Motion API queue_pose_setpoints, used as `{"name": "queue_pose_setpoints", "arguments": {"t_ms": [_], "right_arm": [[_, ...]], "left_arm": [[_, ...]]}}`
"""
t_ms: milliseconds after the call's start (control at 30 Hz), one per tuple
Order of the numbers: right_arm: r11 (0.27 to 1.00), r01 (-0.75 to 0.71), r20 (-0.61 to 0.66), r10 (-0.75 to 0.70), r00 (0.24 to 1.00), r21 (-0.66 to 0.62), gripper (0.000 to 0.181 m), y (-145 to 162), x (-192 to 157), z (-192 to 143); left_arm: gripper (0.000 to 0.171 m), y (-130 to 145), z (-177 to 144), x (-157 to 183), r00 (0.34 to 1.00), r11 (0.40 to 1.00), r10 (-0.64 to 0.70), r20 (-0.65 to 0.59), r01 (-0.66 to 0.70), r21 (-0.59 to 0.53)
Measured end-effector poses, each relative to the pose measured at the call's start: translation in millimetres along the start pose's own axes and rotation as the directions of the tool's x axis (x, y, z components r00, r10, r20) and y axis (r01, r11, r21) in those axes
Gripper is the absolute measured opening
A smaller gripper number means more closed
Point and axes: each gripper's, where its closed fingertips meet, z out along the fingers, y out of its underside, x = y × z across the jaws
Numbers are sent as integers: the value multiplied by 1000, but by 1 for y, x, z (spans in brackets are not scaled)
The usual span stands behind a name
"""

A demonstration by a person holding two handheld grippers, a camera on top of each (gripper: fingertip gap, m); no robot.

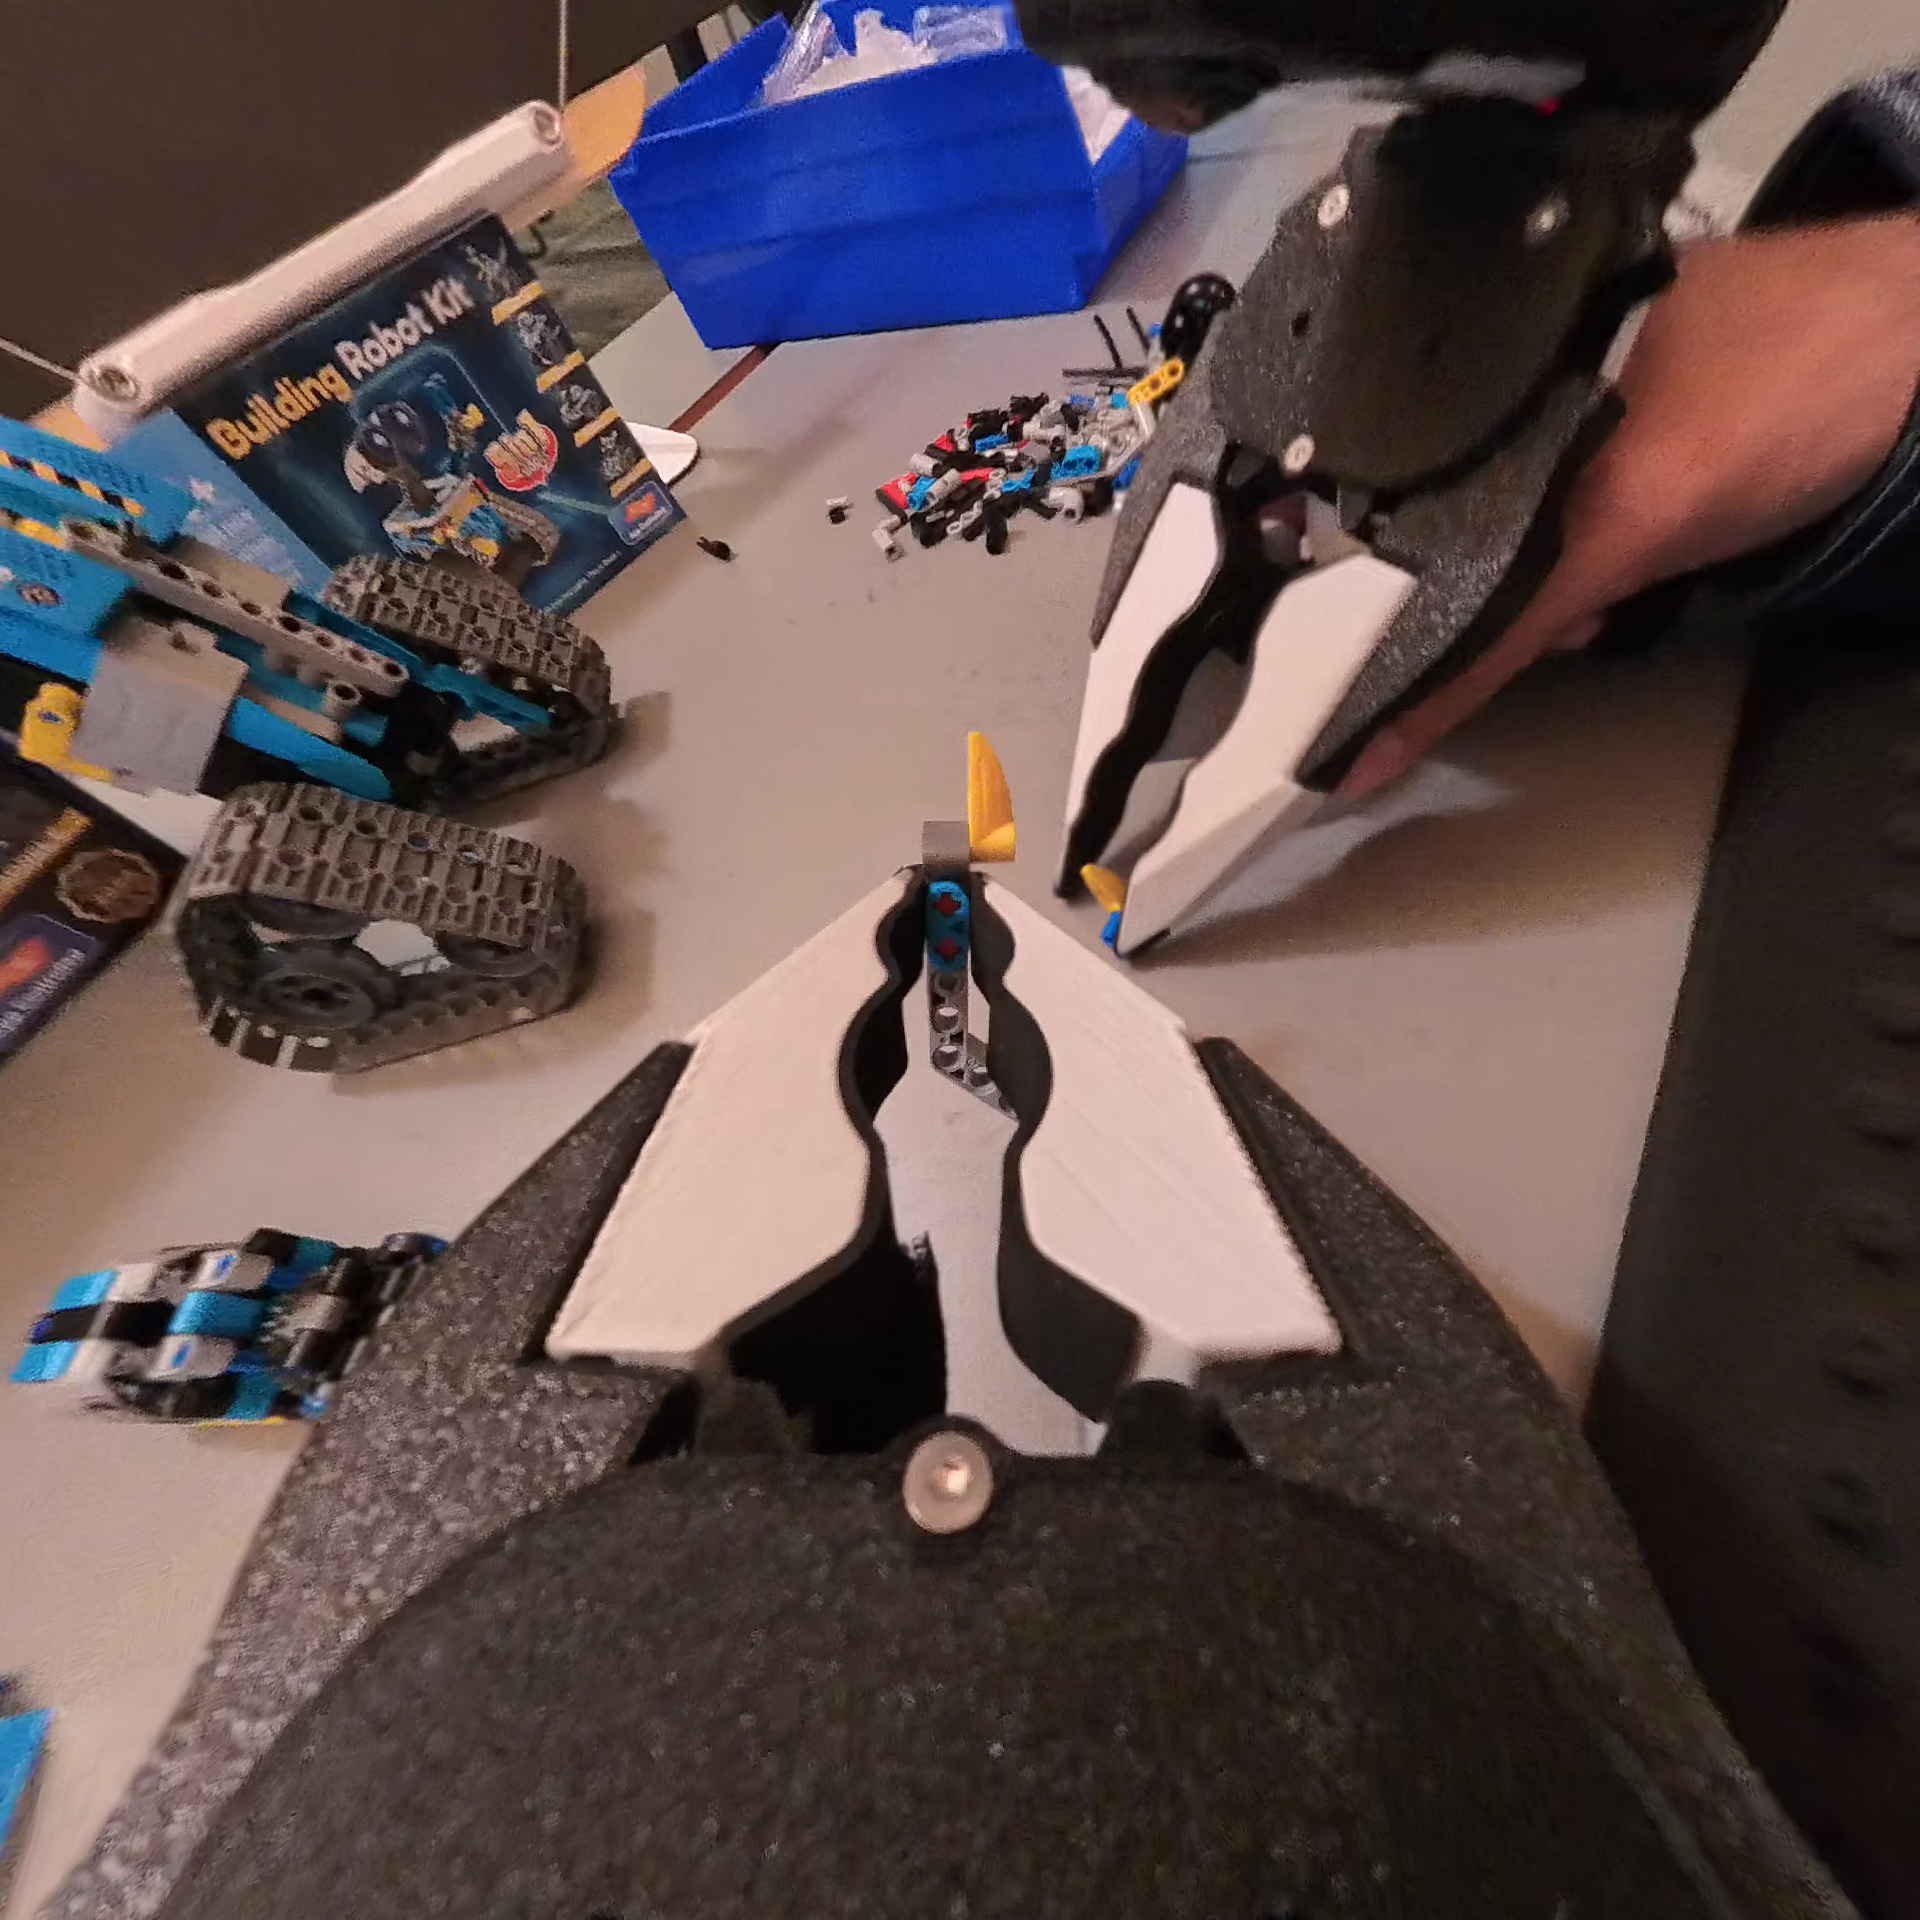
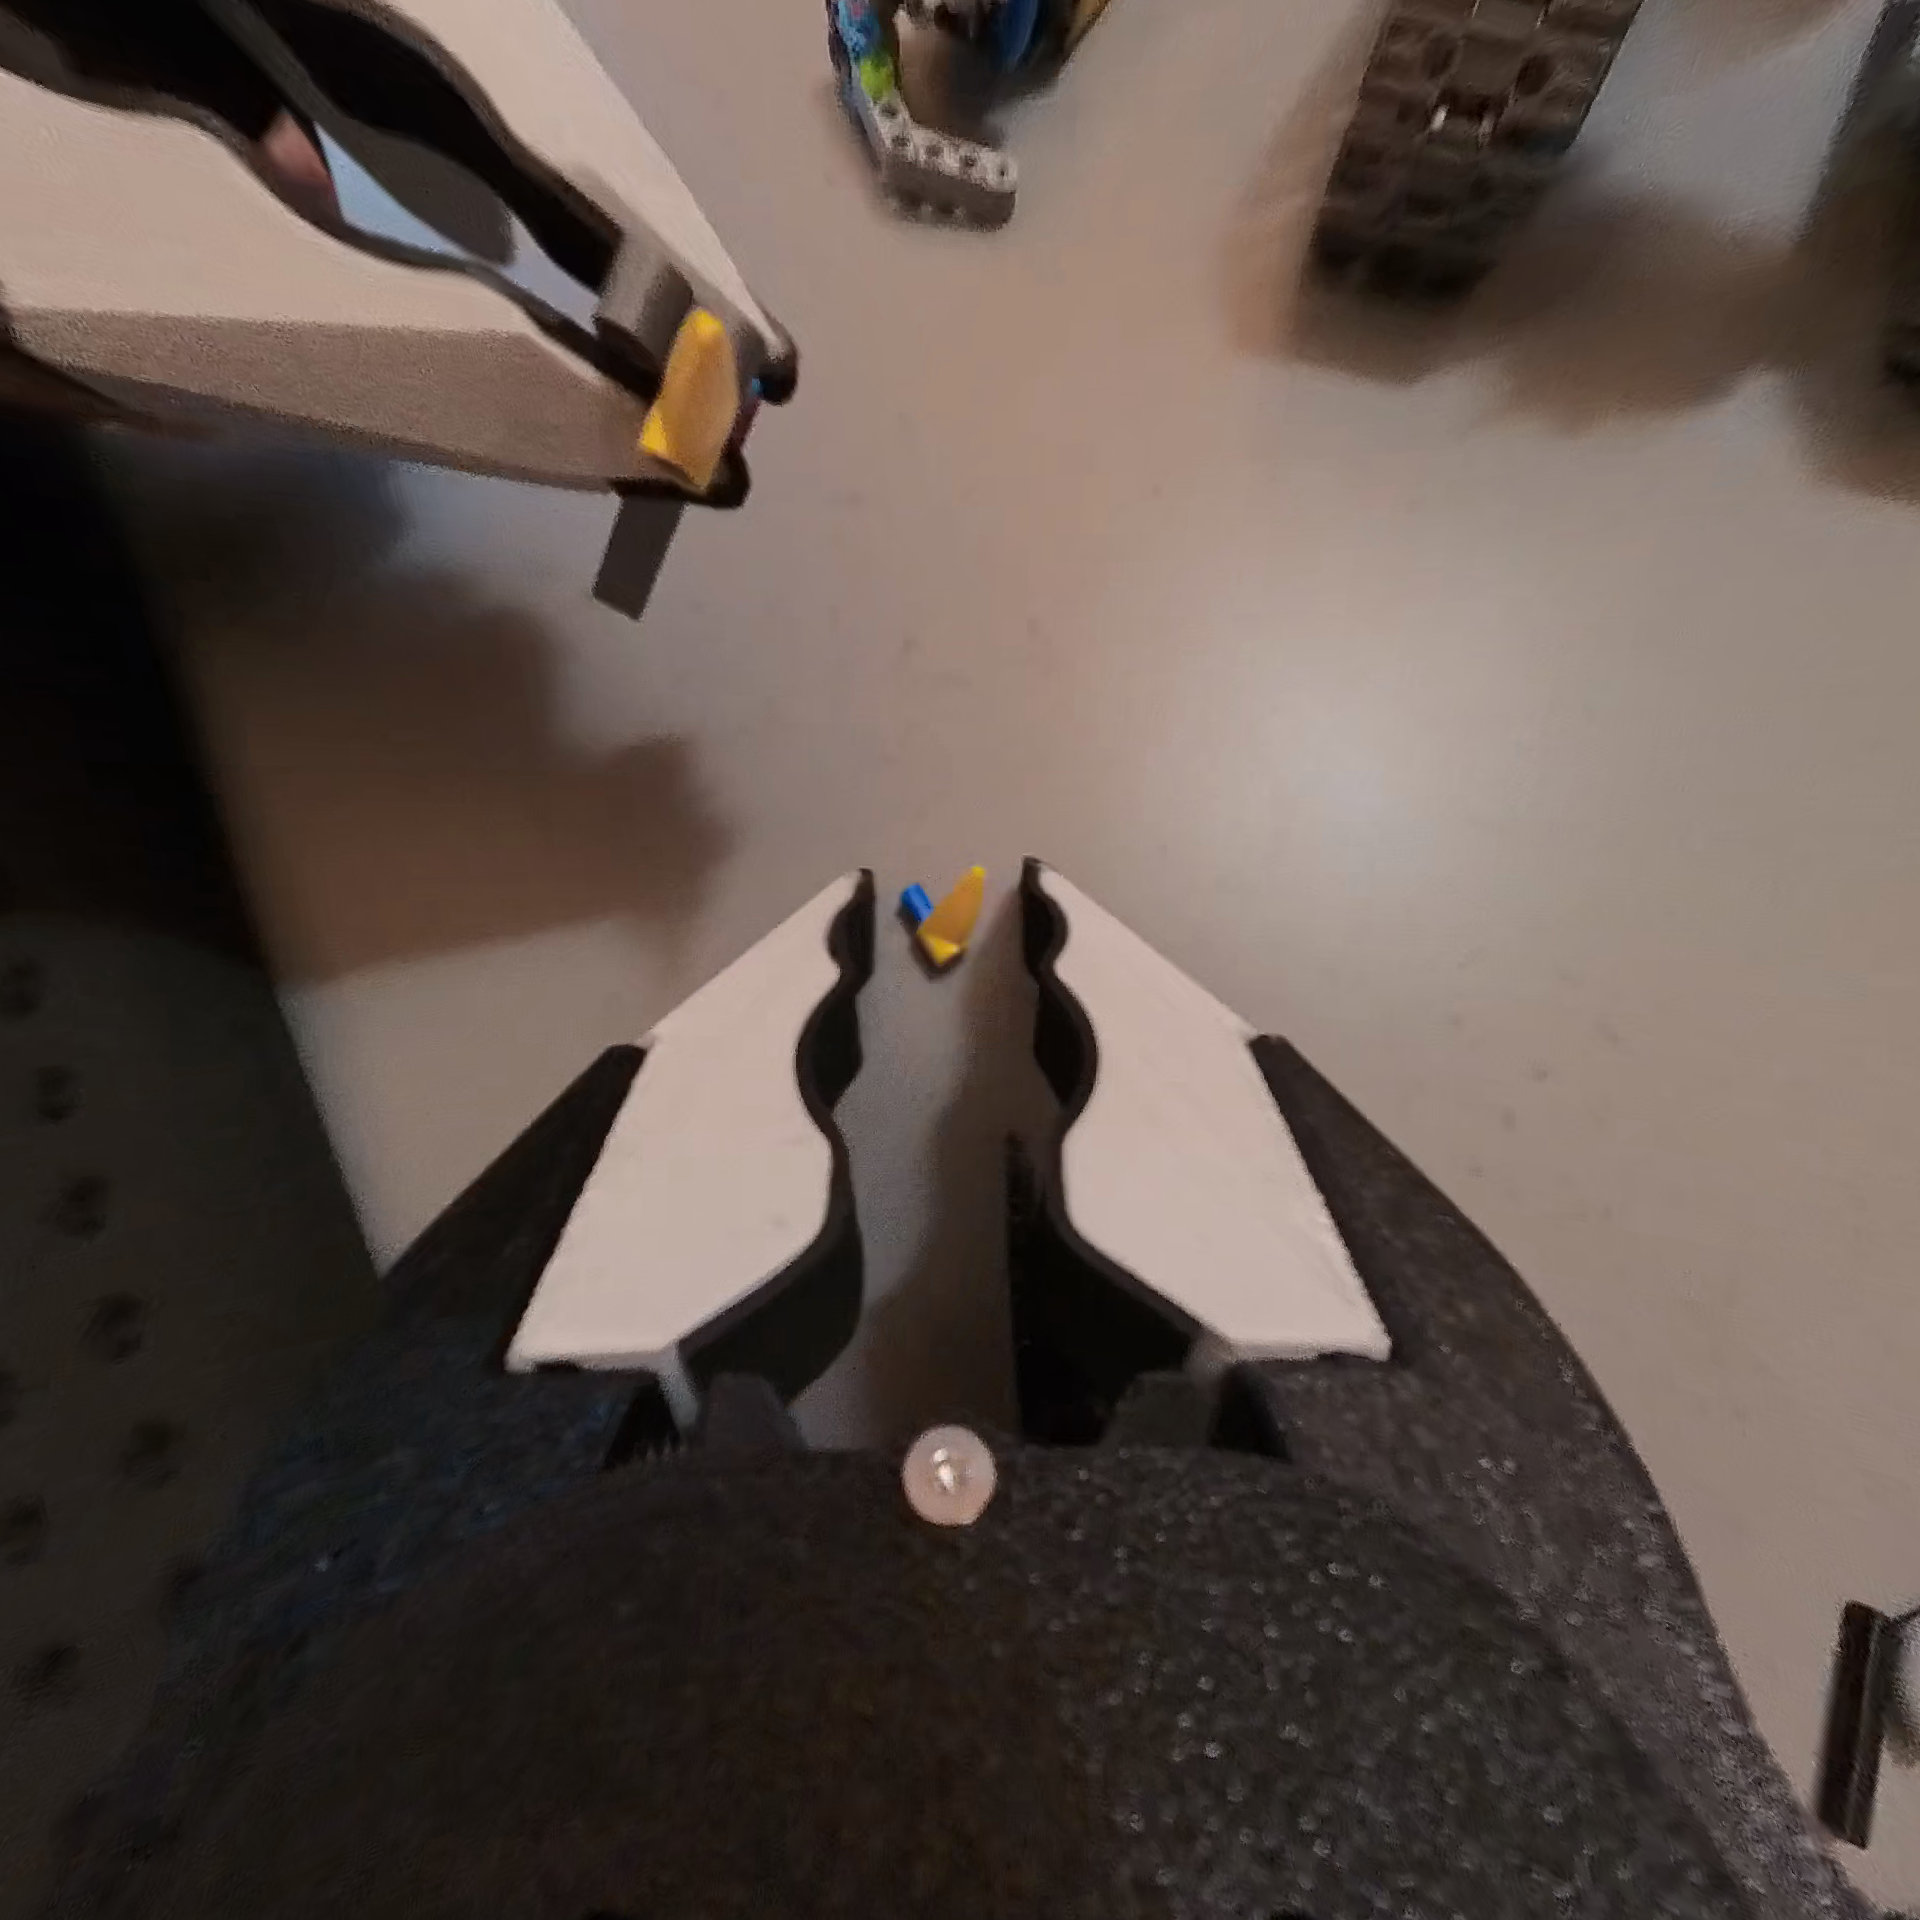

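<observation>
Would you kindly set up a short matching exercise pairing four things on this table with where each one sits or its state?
Things:
1. grey beam assembly
2. small yellow-and-blue piece
3. blue bin
4. loose pile of small parts

Places or states:
A. far end of the table, holding clear bags
B. clamped in the left gripper
C. lying on the table between the open tips of the right gripper
D. scattered on the table in front of the bin

Pairs: 1-B, 2-C, 3-A, 4-D
</observation>
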Motion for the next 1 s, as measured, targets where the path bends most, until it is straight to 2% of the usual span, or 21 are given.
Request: {"name": "queue_pose_setpoints", "arguments": {"t_ms": [33, 100, 167, 200, 267, 333, 400, 567, 700, 767, 867, 933, 967, 1000], "right_arm": [[998, 2, 2, -2, 1000, 62, 29, -12, -1, -4], [956, -46, 37, 36, 999, 289, 27, -53, -10, -25], [857, -169, 114, 129, 985, 487, 25, -88, -18, -45], [815, -226, 156, 168, 973, 534, 26, -97, -21, -48], [795, -280, 181, 216, 960, 538, 24, -101, -23, -43], [741, -315, 188, 253, 949, 592, 5, -110, -23, -48], [696, -348, 200, 288, 937, 628, 4, -116, -25, -49], [698, -258, 100, 259, 961, 668, 5, -123, -27, -50], [640, -343, 178, 309, 934, 687, 6, -129, -27, -50], [658, -325, 165, 295, 941, 679, 4, -131, -28, -46], [701, -246, 66, 274, 959, 669, 4, -130, -27, -44], [700, -220, 20, 282, 959, 680, 3, -133, -27, -45], [686, -230, 18, 302, 953, 690, 3, -135, -26, -46], [681, -244, 12, 326, 945, 691, 3, -131, -25, -46]], "left_arm": [[6, -1, -1, -2, 1000, 1000, -28, -1, 28, 8], [6, -3, -2, -6, 998, 998, -64, 5, 64, 21], [6, -6, -3, -10, 996, 996, -82, 23, 81, 38], [6, -8, -5, -11, 996, 995, -88, 28, 87, 53], [6, -15, -8, -13, 994, 991, -100, 44, 96, 91], [6, -21, -14, -19, 990, 987, -113, 81, 102, 125], [6, -23, -16, -23, 987, 984, -120, 108, 104, 142], [6, -27, -21, -28, 984, 984, -100, 148, 76, 160], [6, -29, -23, -28, 983, 983, -96, 154, 70, 167], [6, -28, -23, -31, 978, 988, -71, 196, 41, 151], [6, -26, -23, -33, 968, 969, -202, 146, 175, 176], [6, -28, -26, -38, 953, 949, -266, 146, 233, 211], [7, -27, -28, -47, 934, 937, -307, 181, 264, 228], [6, -22, -40, -74, 885, 913, -376, 275, 301, 276]]}}
